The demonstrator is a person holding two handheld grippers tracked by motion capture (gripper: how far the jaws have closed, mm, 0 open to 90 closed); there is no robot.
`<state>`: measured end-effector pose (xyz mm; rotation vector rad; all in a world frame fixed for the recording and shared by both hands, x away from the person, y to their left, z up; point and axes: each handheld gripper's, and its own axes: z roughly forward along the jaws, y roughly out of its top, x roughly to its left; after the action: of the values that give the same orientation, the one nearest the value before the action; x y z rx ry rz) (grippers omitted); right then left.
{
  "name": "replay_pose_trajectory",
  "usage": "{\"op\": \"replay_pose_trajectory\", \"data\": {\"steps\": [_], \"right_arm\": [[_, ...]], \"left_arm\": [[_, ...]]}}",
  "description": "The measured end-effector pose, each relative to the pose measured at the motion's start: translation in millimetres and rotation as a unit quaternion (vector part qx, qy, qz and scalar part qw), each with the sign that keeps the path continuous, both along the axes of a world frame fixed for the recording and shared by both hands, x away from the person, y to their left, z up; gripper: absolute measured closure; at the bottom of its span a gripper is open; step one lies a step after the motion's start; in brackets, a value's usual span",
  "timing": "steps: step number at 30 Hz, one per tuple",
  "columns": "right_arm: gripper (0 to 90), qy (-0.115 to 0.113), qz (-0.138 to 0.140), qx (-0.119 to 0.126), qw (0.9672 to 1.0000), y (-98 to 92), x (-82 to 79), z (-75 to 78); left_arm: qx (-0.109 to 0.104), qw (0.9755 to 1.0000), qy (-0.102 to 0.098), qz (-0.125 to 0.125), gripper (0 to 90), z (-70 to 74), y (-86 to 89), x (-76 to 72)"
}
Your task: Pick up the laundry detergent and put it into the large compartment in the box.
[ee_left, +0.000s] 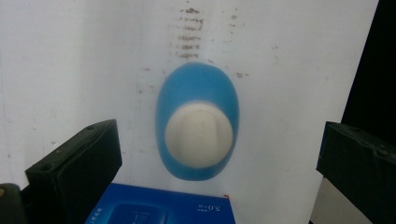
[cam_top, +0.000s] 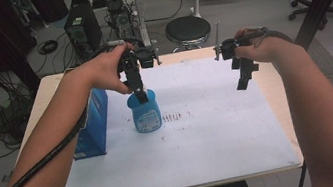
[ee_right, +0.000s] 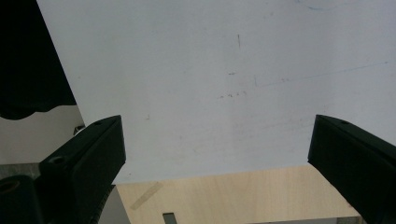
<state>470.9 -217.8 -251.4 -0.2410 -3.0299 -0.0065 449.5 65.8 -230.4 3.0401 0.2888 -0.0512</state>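
Note:
A blue bottle (cam_top: 147,116) with a printed label stands upright on the white sheet (cam_top: 202,138) left of centre. Seen from straight above in the left gripper view, the bottle (ee_left: 196,93) shows a white round cap (ee_left: 199,135). My left gripper (cam_top: 140,93) hangs right over the cap, pointing down, open, its jaws wide on either side and clear of the bottle. My right gripper (cam_top: 244,77) hovers above the sheet's far right part, open and empty, with bare white sheet (ee_right: 210,84) under it.
A blue box (cam_top: 93,126) stands at the sheet's left edge, close beside the bottle; its top (ee_left: 163,207) shows under the left gripper. Brown smudges (cam_top: 172,118) mark the sheet right of the bottle. A stool (cam_top: 188,30) and computer tower (cam_top: 82,28) stand beyond the table.

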Motion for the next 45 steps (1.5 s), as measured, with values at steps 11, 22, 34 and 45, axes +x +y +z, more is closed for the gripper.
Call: {"op": "replay_pose_trajectory", "data": {"steps": [11, 22, 34, 45], "right_arm": [[3.9, 0.001, -0.001, -0.003, 1.0000, 1.7, 0.4, -1.1], [3.9, 0.001, 0.001, -0.003, 1.0000, 3.5, -0.8, -2.1], [3.9, 0.006, -0.003, 0.002, 1.0000, 1.4, -0.5, -7.3], [3.9, 0.005, 0.001, 0.002, 1.0000, 3.4, -0.1, -8.5]], "left_arm": [[0.009, 0.9999, -0.005, -0.006, 0.2, -12.8, -1.5, -2.0], [0.010, 0.9999, -0.009, -0.002, 0.2, -26.2, -2.1, -2.6], [0.017, 0.9997, -0.019, 0.000, 0.2, -38.5, 0.4, -2.8], [0.025, 0.9992, -0.029, -0.010, 0.2, -46.6, -4.4, -3.8]]}}
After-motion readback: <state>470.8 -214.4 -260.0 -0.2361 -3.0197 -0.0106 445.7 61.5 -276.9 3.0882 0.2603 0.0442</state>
